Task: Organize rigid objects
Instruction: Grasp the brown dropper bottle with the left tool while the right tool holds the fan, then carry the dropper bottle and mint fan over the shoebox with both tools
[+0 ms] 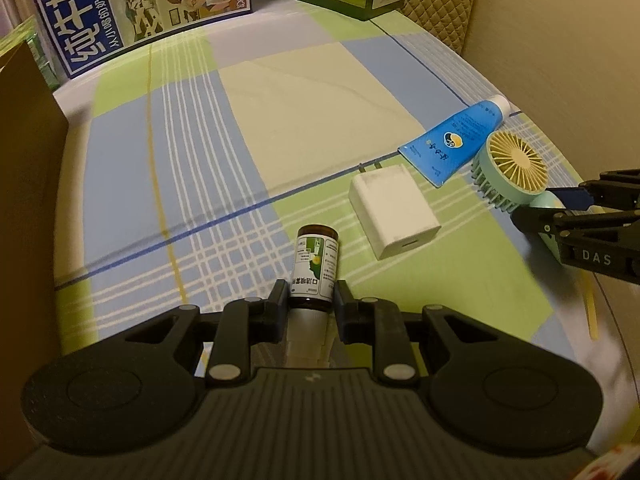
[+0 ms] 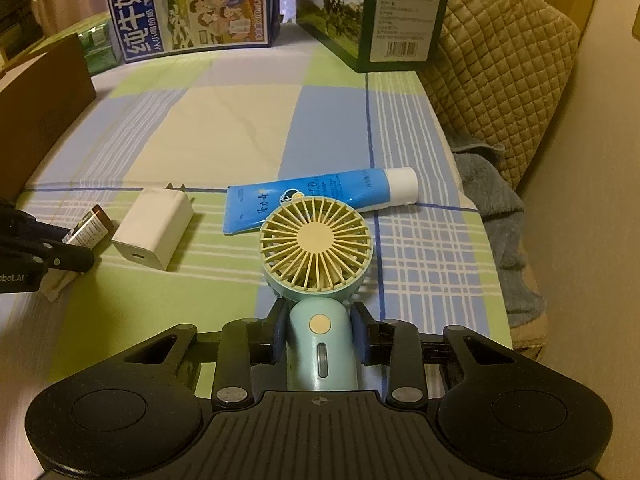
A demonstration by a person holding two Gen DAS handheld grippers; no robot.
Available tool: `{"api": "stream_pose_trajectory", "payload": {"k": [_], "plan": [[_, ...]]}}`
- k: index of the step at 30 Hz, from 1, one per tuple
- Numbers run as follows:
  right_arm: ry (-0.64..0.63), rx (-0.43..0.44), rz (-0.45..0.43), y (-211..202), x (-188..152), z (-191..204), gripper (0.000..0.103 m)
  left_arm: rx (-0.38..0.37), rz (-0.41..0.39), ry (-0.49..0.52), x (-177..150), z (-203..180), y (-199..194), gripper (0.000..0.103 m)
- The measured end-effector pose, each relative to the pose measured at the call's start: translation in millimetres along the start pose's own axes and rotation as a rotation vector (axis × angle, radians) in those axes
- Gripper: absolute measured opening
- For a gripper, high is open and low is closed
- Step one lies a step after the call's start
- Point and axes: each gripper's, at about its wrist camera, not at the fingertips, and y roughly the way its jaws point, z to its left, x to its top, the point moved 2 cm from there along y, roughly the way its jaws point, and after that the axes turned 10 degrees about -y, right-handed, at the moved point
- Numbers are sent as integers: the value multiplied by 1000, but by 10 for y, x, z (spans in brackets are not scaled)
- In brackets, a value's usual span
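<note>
My left gripper (image 1: 311,294) is shut on a small brown bottle (image 1: 315,266) with a white and green label, low over the checked cloth. My right gripper (image 2: 320,330) is shut on the handle of a mint hand fan (image 2: 318,256) with a yellow grille. The fan also shows in the left wrist view (image 1: 516,164), and the bottle in the right wrist view (image 2: 88,230). A white charger (image 1: 394,210) lies between them, also seen in the right wrist view (image 2: 154,226). A blue tube (image 1: 456,138) lies behind the fan, also seen in the right wrist view (image 2: 320,196).
Two milk cartons stand at the back, a blue one (image 2: 188,4) and a green one (image 2: 380,12). A brown box (image 2: 36,108) borders the left side. A quilted cushion (image 2: 500,60) and a blue towel (image 2: 496,216) lie along the right edge.
</note>
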Motion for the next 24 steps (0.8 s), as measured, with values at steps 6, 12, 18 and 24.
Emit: {"api": "stream_pose_trajectory", "payload": {"k": [6, 12, 18, 24], "plan": [[-3, 33, 3, -77, -64, 82, 30, -11, 7, -18, -97, 18, -68, 20], [6, 66, -20, -245, -100, 180, 30, -26, -9, -35, -181, 26, -203, 20], [21, 96, -45, -440, -63, 280, 30, -52, -31, -67, -229, 38, -391, 20], [24, 141, -68, -695, 43, 446, 30, -79, -93, -99, -232, 76, -742, 20]]}}
